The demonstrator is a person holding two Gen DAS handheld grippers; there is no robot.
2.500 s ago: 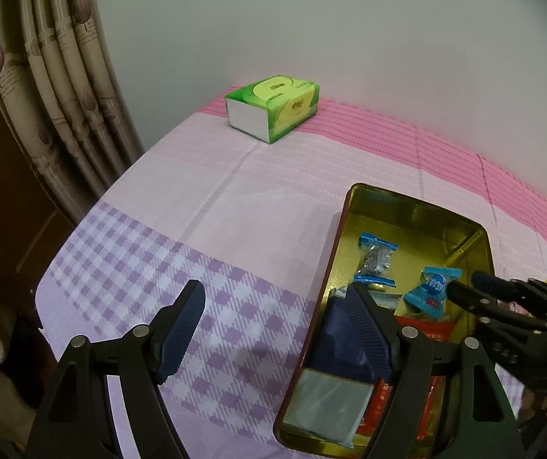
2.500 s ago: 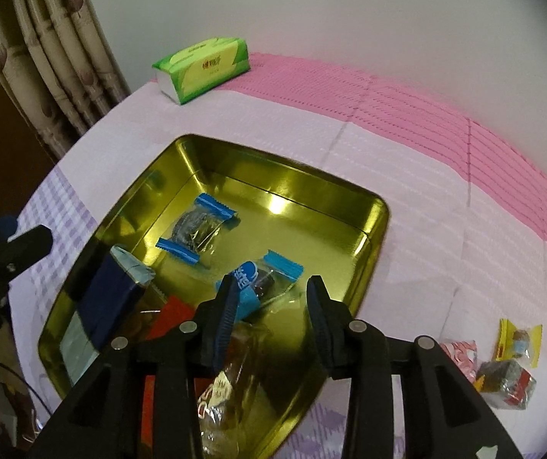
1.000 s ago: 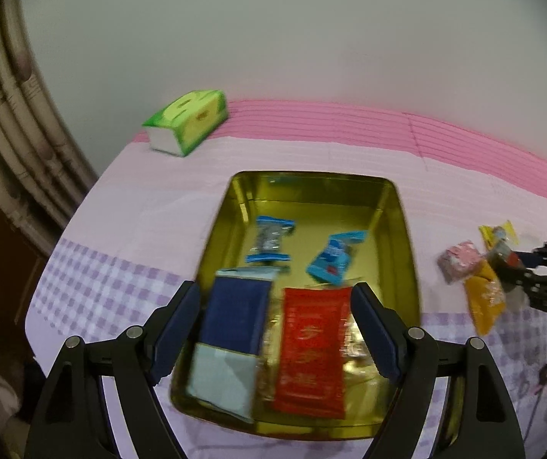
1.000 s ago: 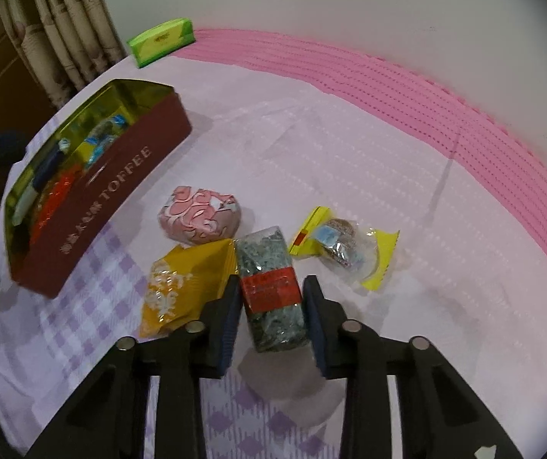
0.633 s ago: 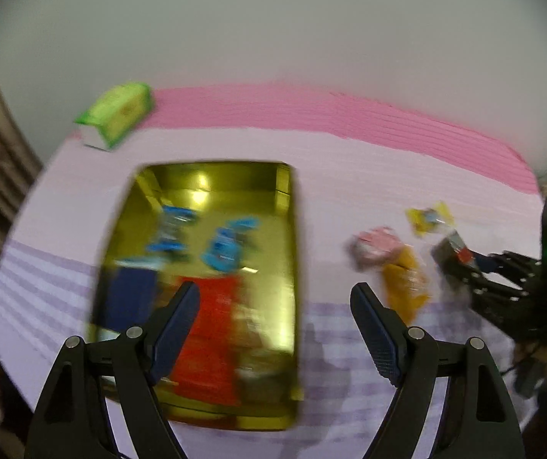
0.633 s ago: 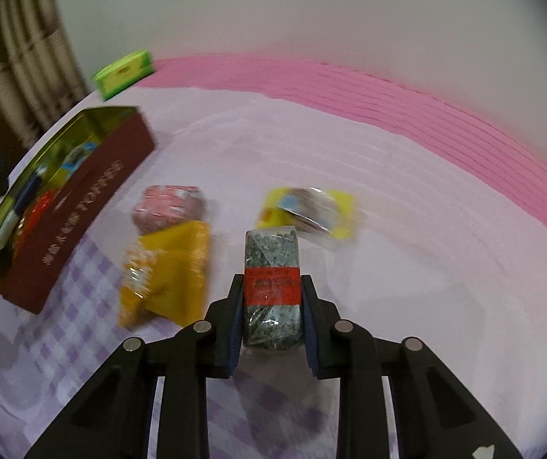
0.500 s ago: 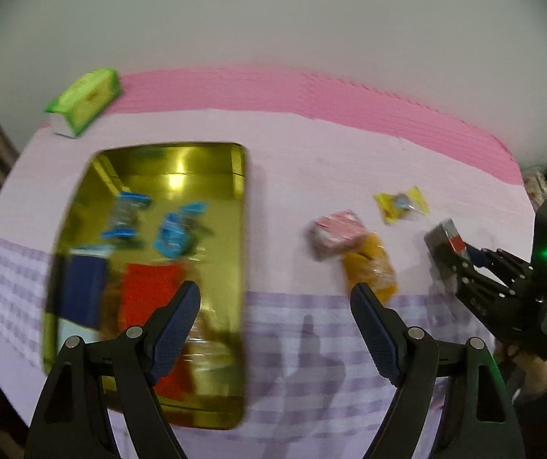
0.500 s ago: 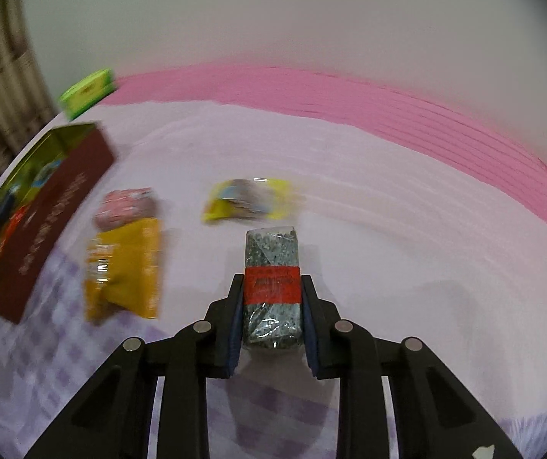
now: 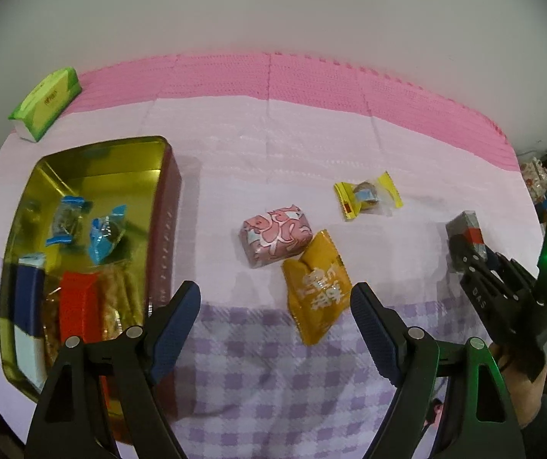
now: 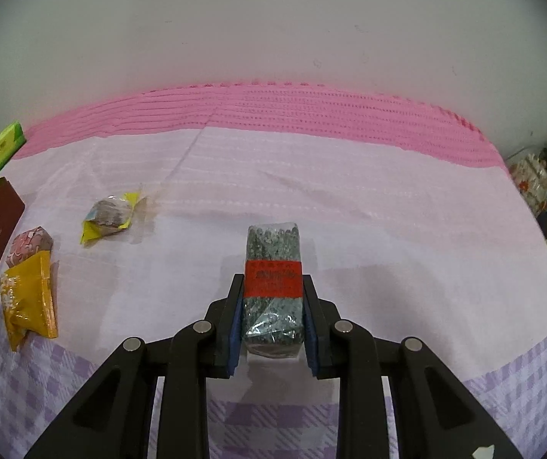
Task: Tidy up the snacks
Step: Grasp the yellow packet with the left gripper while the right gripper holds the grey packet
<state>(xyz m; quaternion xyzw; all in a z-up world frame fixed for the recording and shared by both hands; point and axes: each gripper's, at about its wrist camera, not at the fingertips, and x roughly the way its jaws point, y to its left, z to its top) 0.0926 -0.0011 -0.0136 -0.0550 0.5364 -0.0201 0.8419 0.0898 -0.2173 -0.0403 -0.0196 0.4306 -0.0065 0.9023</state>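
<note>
Your right gripper is pinching the grey snack bar with the red band just above the bench. Your left gripper is hovering with fingers spread over the yellow packet, beside the tin.

My left gripper hangs with its jaws spread wide and nothing between them, above the purple-checked part of the cloth, with the orange packet just beyond my fingertips and the pink patterned snack touching its far corner. To the left sits the gold tin holding blue-wrapped sweets, a navy packet and a red packet, and a green tissue pack lies behind it near the wall. A yellow-wrapped candy lies apart on the pink cloth, and at the far right my right gripper is clamped on a grey bar with a red band.
</note>
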